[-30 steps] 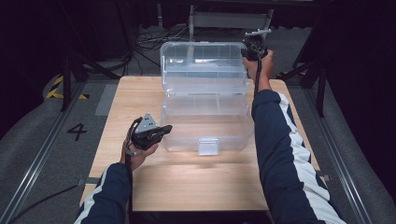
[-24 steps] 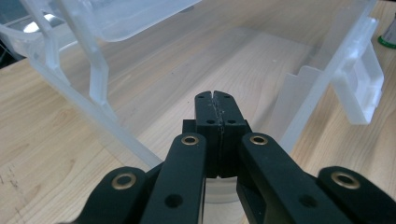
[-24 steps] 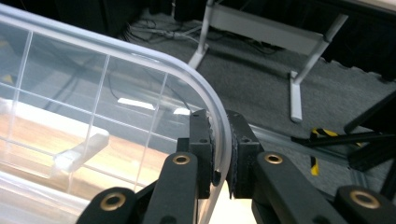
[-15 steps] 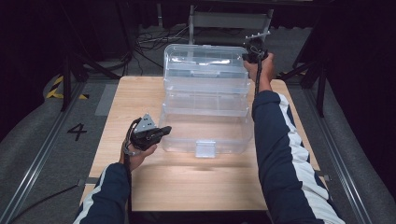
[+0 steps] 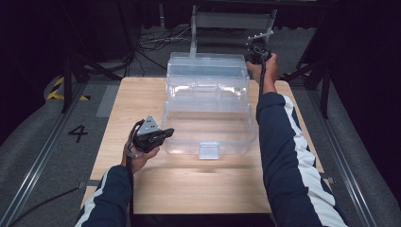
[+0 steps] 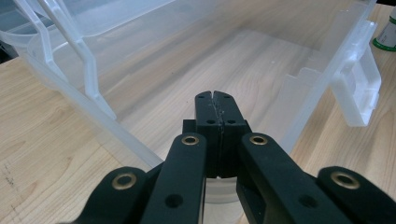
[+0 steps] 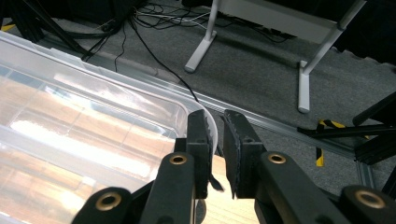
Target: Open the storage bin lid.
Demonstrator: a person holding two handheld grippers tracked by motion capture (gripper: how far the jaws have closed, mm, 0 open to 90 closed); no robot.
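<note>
A: Whereabouts on the tabletop (image 5: 189, 189)?

B: Centre to far, as a large clear box (image 5: 208, 127), empty, long axis running near to far. Hinged lid (image 5: 208, 64) tipped up at the far end, past the far edge of the tabletop. Small latch (image 5: 209, 150) on the near wall, facing the person.

A: And the right tool (image 5: 255, 47)?

B: Stretched out on a long reach to the far right corner of the lid. Slightly spread, with only a narrow gap. In the right gripper view, the rounded corner rim of the lid lying in that gap against one jaw, the other pad apparently just clear of it. So judged as resting around the rim, not pinching it.

A: And the left tool (image 5: 163, 134)?

B: Low at the near left, just beside the left wall of the box near its near corner. Pressed together, holding nothing. Pointing rightward at the wall, tips close above the rim in the left gripper view.

A: Nearer to what, each of them?

B: Right one at the lid, far end. Left one at the body, near end, with the latch further right along the near wall. For any next move on the lid, likely the right; for steadying the box, likely the left.
</note>
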